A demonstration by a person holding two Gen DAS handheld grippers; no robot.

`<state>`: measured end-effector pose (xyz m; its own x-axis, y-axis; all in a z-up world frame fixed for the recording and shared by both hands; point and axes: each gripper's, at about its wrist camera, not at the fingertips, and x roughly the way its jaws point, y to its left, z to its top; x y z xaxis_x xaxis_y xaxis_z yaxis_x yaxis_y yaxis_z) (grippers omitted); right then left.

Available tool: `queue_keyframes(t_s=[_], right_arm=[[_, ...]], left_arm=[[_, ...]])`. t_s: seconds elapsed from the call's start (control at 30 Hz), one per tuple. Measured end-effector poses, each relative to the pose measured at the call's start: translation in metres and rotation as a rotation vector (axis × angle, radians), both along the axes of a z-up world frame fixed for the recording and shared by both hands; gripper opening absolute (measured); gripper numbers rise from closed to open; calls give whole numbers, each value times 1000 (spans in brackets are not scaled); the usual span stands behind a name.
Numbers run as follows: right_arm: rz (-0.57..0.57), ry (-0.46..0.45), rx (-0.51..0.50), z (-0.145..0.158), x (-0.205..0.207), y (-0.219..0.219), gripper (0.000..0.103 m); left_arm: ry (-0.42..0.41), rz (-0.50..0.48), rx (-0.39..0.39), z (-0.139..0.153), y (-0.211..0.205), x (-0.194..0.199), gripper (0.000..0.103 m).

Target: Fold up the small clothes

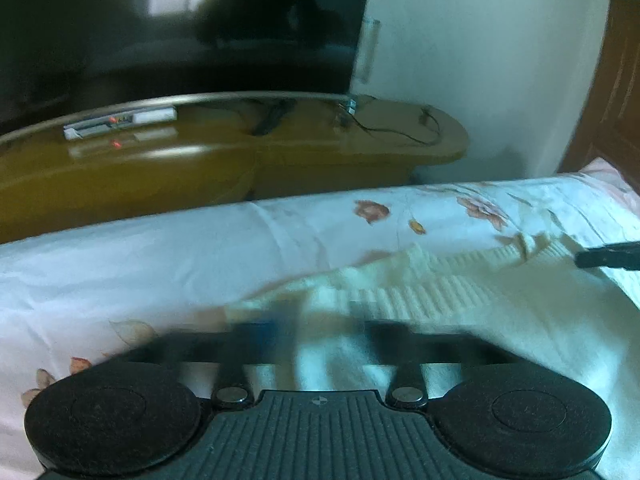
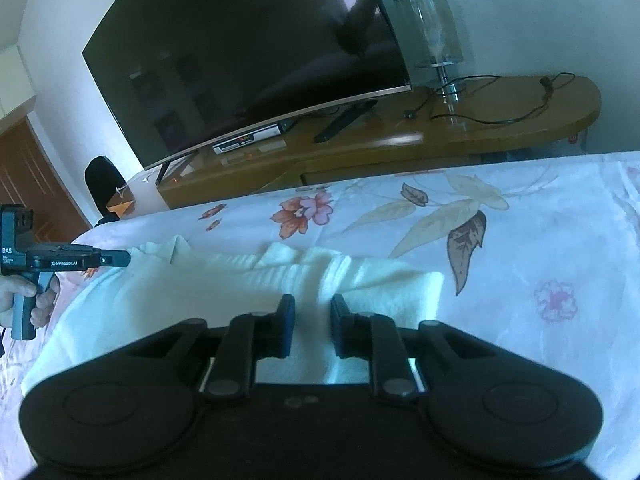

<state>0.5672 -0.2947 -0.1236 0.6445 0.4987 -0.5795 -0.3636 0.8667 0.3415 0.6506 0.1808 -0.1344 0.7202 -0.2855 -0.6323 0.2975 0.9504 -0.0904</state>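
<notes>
A cream ribbed knit garment (image 2: 224, 292) lies spread on the floral bedsheet (image 2: 520, 240); it also shows in the left wrist view (image 1: 460, 296). My right gripper (image 2: 313, 316) hovers just above the garment's near middle, jaws open with a gap and nothing between them. My left gripper (image 1: 320, 332) is blurred by motion, its jaws apart over the garment's left edge. In the right wrist view the left gripper (image 2: 120, 259) points at the garment's far left corner, held by a hand. The right gripper's tip (image 1: 600, 258) shows at the right edge of the left wrist view.
Beyond the bed's far edge stands a low wooden TV cabinet (image 2: 460, 136) with a large dark TV (image 2: 248, 52), a set-top box (image 2: 248, 140), a glass lamp (image 2: 436, 36) and cables. A black chair (image 2: 102, 184) and wooden door (image 2: 24, 184) are at left.
</notes>
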Motion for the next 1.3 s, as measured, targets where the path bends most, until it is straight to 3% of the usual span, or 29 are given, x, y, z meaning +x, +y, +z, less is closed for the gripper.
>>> queue_keyframes(t_s=[0.13, 0.2, 0.27, 0.43, 0.47, 0.5, 0.53, 0.57, 0.6, 0.83, 0.9, 1.03, 1.13, 1.17, 1.2, 1.23, 1.27, 1.3], right_arm=[[4, 3, 5, -1, 1, 0, 21], [4, 2, 10, -1, 2, -1, 21], [-3, -2, 16, -1, 1, -2, 21], [-9, -4, 22, -3, 1, -2, 19], [-7, -3, 20, -3, 1, -1, 16], [-4, -4, 17, -3, 1, -1, 13], [-4, -8, 11, -3, 1, -1, 7], [-5, -16, 1, -1, 0, 0, 6], [-5, -28, -10, 0, -1, 2, 5], [-41, -153, -24, 21, -15, 5, 4], [-57, -168, -33, 24, -13, 4, 4], [-81, -112, -80, 11, 0, 6, 4], [-102, -75, -153, -7, 3, 10, 2], [-113, -77, -163, -7, 3, 11, 5], [-119, -75, -167, -5, 3, 12, 8], [-134, -85, -175, -1, 2, 12, 28], [-165, -122, -210, 6, -6, 15, 32], [-148, -163, -231, 14, -14, 19, 32]], left_arm=[[-39, -23, 34, 3, -5, -7, 82], [-38, -40, 41, 4, -6, -8, 65], [-29, -46, 29, 5, -5, -6, 57], [62, -44, -11, -8, 0, 4, 57], [67, -40, -39, -9, 2, 3, 49], [79, -42, -65, -10, 4, 4, 27], [81, -43, -75, -11, 5, 4, 16], [75, -47, -84, -11, 5, 3, 6], [60, -49, -86, -11, 5, 1, 4], [-97, -2, -169, 8, 16, -12, 3], [-80, 1, -169, 5, 15, -4, 3], [-8, 27, -72, -20, 4, 8, 3], [-32, 45, -90, -25, 6, 5, 5], [-52, 60, -74, -25, 7, 1, 21], [-79, 107, -30, -22, 9, -3, 47], [-103, 159, 0, -18, 13, -8, 58], [-157, 200, 20, -10, 15, -19, 64], [-195, 180, 13, -3, 14, -27, 64]])
